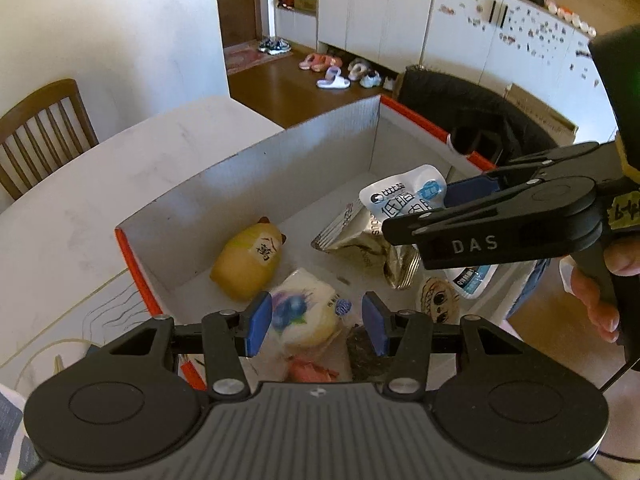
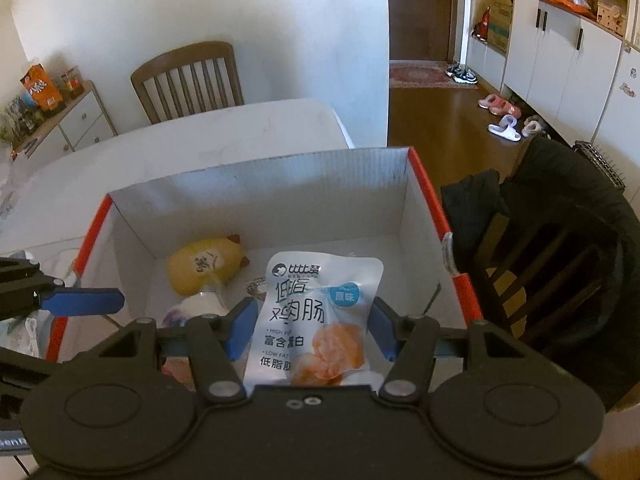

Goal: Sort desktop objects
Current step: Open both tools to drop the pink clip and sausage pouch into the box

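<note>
Between the blue pads of the right tongs [image 2: 313,330] hangs a white sausage pouch [image 2: 316,320] with an orange picture and blue lettering, above the open box [image 2: 256,184]. Whether the pads actually press its edges cannot be told from the right wrist view; in the left wrist view the same tongs [image 1: 472,196] reach in from the right with their tips at the pouch [image 1: 404,196], and the pads sit close together there.

Below, on the box floor, lies a yellow plush toy [image 1: 248,260] with a white label, near the left wall. Beside it sit a bun wrapper [image 1: 304,312] with a blueberry print, a silver foil bag [image 1: 360,240] partly under the pouch, and a round cookie with a drawn face [image 1: 438,300]. A pink item [image 1: 312,370] near the front wall is too blurred to identify.

Left tongs [image 1: 316,324] hover over the box's near end, pads spread apart with nothing between them, the bun wrapper below.

The box, white inside with an orange rim, stands on a pale surface [image 1: 80,208]. A wooden chair [image 2: 188,76] stands at the far side, and a dark jacket [image 2: 560,216] hangs over another chair to the right.
</note>
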Demonstrator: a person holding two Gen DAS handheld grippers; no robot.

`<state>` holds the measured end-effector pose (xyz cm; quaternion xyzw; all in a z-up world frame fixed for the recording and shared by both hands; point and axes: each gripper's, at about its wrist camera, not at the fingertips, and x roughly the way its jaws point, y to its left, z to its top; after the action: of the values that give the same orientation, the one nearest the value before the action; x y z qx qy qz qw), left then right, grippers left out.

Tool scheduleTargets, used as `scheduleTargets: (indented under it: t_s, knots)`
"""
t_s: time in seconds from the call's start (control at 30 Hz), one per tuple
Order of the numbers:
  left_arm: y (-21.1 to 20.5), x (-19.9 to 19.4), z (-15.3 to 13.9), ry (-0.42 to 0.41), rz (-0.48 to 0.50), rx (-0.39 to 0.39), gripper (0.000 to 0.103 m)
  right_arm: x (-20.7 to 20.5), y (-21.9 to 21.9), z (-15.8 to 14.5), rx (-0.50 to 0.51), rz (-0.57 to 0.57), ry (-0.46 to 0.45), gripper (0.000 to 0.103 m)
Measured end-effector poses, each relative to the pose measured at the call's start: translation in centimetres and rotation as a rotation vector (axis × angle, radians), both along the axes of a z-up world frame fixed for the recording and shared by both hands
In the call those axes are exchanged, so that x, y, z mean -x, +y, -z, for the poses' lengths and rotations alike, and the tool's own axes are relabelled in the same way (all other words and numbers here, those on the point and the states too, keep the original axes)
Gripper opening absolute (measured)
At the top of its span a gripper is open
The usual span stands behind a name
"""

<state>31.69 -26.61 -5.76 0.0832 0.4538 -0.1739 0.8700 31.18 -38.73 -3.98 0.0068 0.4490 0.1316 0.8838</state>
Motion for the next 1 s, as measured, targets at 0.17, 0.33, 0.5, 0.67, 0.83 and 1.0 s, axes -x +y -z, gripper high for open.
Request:
scheduleTargets:
  t_s: [0.17, 0.33, 0.5, 0.67, 0.83, 1.0]
  knots:
    - [0.4, -0.2, 0.8, 0.026, -0.009, -0.012, 0.049, -0.2, 0.5, 1.3, 0.004, -0.028, 0.03, 0.06]
    - [1.1, -0.1, 1.6, 0.047, -0.023, -0.012, 0.049, 0.0, 1.2, 2.6, 0.018, -0.044, 0.056, 0.06]
    - [1.5, 0.2, 1.8, 0.047, -0.02, -0.01, 0.049, 0.2, 1.8, 3.2, 0.034, -0.069, 0.07, 0.06]
    - [1.4, 0.2, 1.8, 0.047, -0.013, 0.0, 0.049, 0.0, 1.7, 3.0, 0.024, -0.068, 0.086, 0.062]
    - [1.4, 0.2, 1.8, 0.052, -0.008, 0.016, 0.049, -0.2, 1.3, 2.6, 0.01, -0.066, 0.09, 0.067]
    - [1.7, 0.5, 1.4, 0.051, -0.017, 0.044, 0.057, 0.1, 0.9, 1.7, -0.009, -0.078, 0.082, 0.07]
